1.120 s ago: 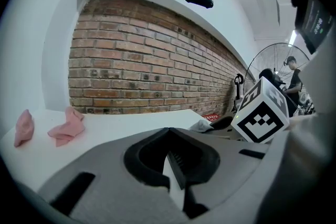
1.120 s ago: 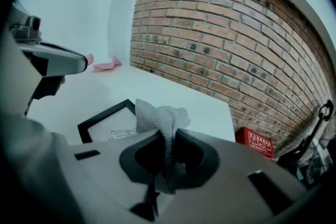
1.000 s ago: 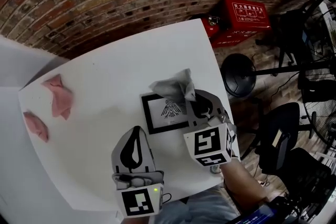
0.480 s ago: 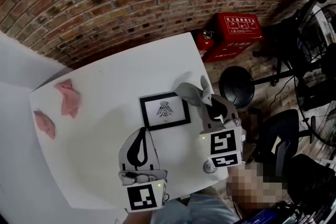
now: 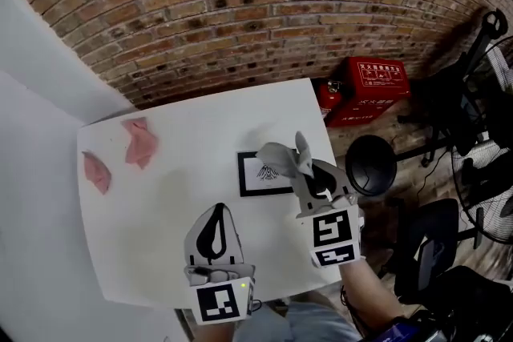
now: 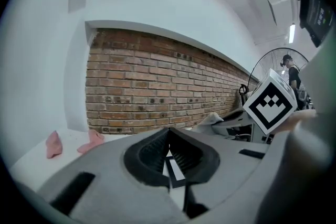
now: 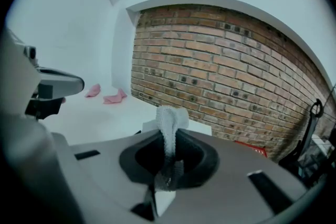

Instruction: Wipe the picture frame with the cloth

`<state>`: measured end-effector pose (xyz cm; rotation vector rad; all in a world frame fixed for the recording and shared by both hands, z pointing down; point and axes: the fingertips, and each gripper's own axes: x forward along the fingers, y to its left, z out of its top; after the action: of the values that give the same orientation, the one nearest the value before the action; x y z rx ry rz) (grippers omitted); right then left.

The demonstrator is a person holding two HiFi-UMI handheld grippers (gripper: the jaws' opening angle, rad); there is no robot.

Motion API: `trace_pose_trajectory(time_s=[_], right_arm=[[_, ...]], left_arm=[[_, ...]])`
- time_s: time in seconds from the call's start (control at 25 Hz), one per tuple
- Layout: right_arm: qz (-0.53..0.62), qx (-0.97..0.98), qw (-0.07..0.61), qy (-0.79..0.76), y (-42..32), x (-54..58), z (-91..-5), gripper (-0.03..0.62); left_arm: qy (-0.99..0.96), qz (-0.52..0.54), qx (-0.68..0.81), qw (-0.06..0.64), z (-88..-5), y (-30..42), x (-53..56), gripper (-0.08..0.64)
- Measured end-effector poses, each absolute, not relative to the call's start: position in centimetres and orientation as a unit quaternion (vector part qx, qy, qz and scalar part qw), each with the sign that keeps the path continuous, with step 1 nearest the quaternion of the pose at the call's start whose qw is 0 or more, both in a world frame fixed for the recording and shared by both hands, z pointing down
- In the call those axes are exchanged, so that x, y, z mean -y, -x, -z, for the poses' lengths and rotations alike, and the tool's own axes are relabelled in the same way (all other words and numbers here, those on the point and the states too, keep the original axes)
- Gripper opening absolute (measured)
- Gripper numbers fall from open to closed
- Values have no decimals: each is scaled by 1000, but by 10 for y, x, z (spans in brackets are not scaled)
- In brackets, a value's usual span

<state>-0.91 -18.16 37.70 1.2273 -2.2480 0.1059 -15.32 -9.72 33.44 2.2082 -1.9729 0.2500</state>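
Right gripper view: the grey cloth (image 7: 169, 120) is clamped between the jaws of the right gripper (image 7: 168, 139), its loose end standing up past the tips. The picture frame (image 5: 261, 175) is laid flat on the white table (image 5: 176, 196) — just ahead of and below those jaws. The left gripper (image 6: 169, 132) is pressed together on nothing.

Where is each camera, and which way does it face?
Head view: on the head, steeply down at table, frame, left gripper, right gripper, right arm.
Left gripper view: on left gripper, along its shut jaws toward the brick wall.
Right gripper view: on right gripper, along jaws pinching the cloth, same wall.
All share the pink rags.
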Motion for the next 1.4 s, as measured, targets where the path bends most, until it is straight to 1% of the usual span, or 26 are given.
trace_pose_trajectory(time_s=[0.16, 0.32, 0.56, 0.76, 0.92, 1.2, 1.32, 1.4], right_arm=[[-37, 854, 279, -436, 37, 178, -378, 28], [-42, 863, 279, -420, 61, 180, -390, 29], [-62, 864, 299, -399, 86, 182, -431, 29], [-77, 859, 321, -391, 94, 183, -464, 29], [-73, 854, 347, -381, 97, 181, -483, 29], [-75, 850, 361, -377, 96, 180, -499, 31], [-77, 851, 362, -373, 95, 179, -502, 45], [-81, 853, 363, -367, 94, 178, -503, 68]], left_arm=[[-723, -86, 680, 86, -333, 174, 88, 9], [-708, -85, 692, 113, -342, 187, 86, 9], [-699, -106, 694, 139, -373, 206, 89, 9], [-701, -124, 684, 161, -400, 210, 97, 9], [-709, -138, 674, 154, -416, 209, 105, 9], [-716, -143, 665, 157, -426, 202, 113, 9], [-718, -144, 662, 161, -429, 200, 113, 9], [-719, -144, 661, 161, -430, 198, 113, 9]])
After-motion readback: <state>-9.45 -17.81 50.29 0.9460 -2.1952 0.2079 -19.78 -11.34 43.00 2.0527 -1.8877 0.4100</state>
